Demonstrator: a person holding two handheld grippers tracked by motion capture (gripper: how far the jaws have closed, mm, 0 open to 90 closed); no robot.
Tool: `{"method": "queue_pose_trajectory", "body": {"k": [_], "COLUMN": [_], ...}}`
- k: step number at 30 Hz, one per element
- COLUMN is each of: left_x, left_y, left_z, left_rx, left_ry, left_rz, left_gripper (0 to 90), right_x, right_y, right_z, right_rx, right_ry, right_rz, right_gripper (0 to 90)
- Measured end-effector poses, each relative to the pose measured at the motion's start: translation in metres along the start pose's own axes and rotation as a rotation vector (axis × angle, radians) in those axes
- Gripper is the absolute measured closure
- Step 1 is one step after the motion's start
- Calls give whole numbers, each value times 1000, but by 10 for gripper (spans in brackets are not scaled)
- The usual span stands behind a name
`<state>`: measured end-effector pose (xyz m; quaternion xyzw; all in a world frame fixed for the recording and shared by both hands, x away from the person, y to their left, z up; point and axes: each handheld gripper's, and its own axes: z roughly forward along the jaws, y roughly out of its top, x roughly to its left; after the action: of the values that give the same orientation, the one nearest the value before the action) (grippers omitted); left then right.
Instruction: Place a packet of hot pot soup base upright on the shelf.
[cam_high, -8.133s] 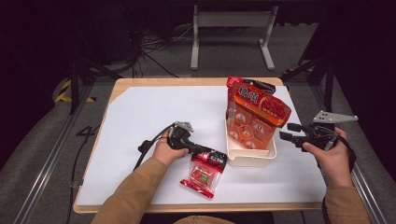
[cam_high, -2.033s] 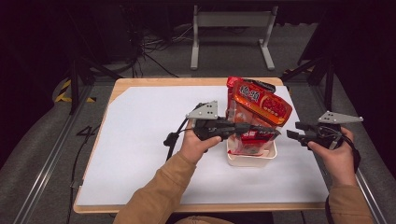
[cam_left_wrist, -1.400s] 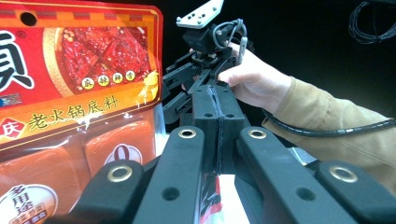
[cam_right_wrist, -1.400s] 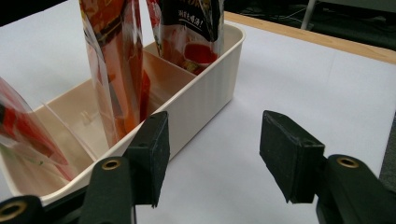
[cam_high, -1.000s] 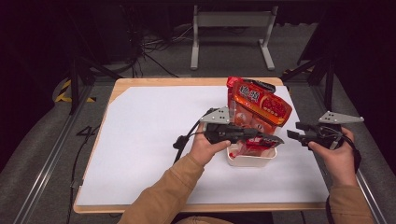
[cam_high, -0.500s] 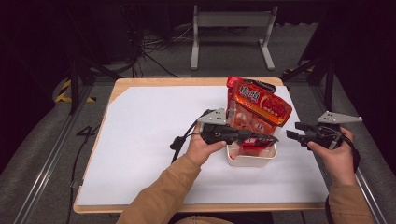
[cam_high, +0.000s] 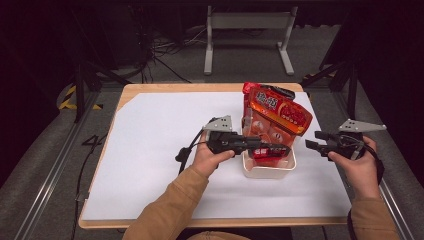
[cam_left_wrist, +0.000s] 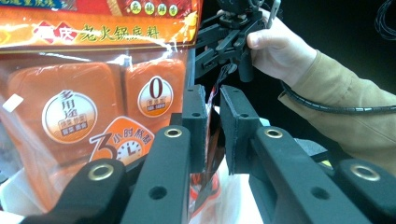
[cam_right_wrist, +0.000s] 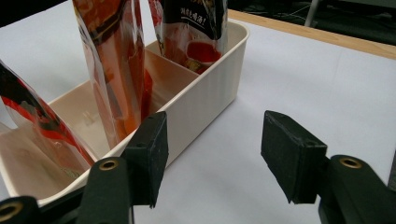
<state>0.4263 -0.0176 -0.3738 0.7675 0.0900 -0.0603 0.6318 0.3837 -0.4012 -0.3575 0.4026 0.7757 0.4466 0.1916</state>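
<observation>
The left claw (cam_high: 280, 148) reaches in from the left, level over the near end of the bin (cam_high: 270, 171), which stands on the white table (cam_high: 150, 140). Between its pads stands the top edge of the small red pouch (cam_high: 267, 152), upright in the bin's near compartment. In the left gripper view the pouch (cam_left_wrist: 212, 140) rises edge-on in the slot between the two pads; the jaws have just been opening, a narrow gap shows on the right side of the pouch, and the claw no longer clamps it: released, with the pouch still between the jaws. To the left of the jaws in that view, close up, is the big orange bag (cam_left_wrist: 93, 93), which in the high view (cam_high: 277, 112) stands tilted in the bin's far end, just behind the pouch.

To the right of the bin, the right claw (cam_high: 311, 142) is held level above the table, pointing left at the bin and a little apart from it. In the right gripper view its jaws (cam_right_wrist: 212, 154) stand wide with only table between them; the left pad is just beside the bin wall (cam_right_wrist: 205, 93), whether touching I cannot tell. It grips nothing.
</observation>
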Motion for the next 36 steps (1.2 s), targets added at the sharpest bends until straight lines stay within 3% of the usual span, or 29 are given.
{"method": "queue_pose_trajectory", "body": {"k": [11, 20, 23, 36], "left_x": [2, -5, -8, -15], "left_y": [-2, 6, 10, 21], "left_z": [-3, -12, -20, -80], "left_rx": [9, 18, 11, 14], "left_ry": [13, 81, 88, 237], "left_rz": [-22, -8, -17, 2], "left_gripper": [621, 443, 390, 295], "right_x": [0, 2, 3, 4], "right_y": [0, 1, 2, 3], "right_z": [3, 5, 6, 10], "right_rx": [2, 3, 3, -2], "right_ry": [6, 8, 9, 21], "right_rz": [5, 5, 12, 3], "right_gripper": [400, 381, 377, 357]}}
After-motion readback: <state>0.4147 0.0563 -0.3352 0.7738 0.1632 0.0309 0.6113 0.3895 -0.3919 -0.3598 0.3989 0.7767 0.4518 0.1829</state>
